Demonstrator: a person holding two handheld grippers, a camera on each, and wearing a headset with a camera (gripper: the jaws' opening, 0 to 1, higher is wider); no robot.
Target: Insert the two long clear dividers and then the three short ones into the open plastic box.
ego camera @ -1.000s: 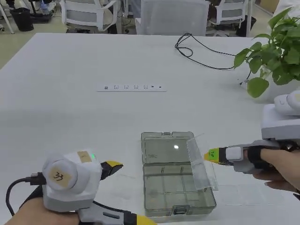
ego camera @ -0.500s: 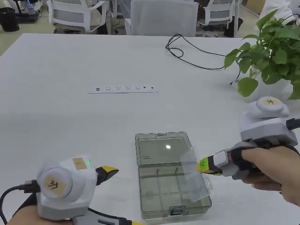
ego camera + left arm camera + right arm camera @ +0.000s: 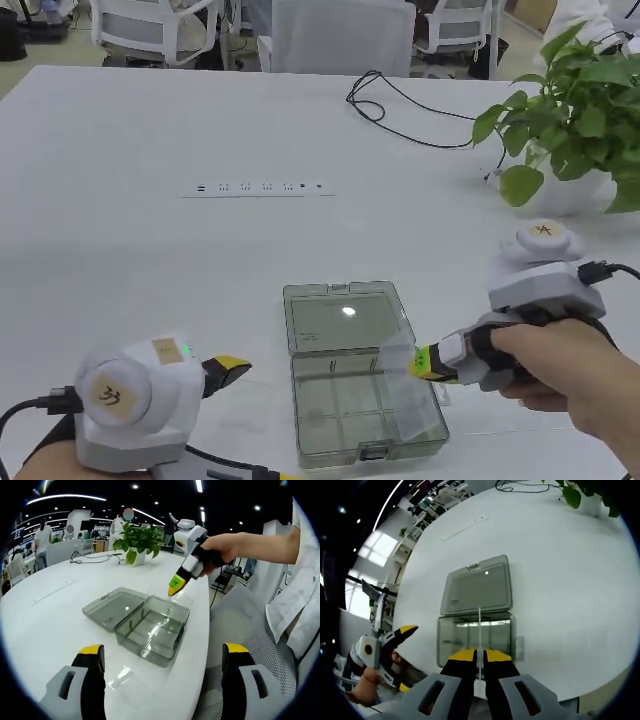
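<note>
"33" on left gripper round cap; right gripper green tag unreadable

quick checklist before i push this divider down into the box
1. Box open, lid lying flat behind it: ok.
2. Right tongs shut on the clear divider: ok.
3. Divider held over the box, edge-on in line with the tongs in the right gripper view: ok.
4. Divider's lower edge matched to a slot: cannot tell.
5. Left tongs open, apart from the box: ok.
</note>
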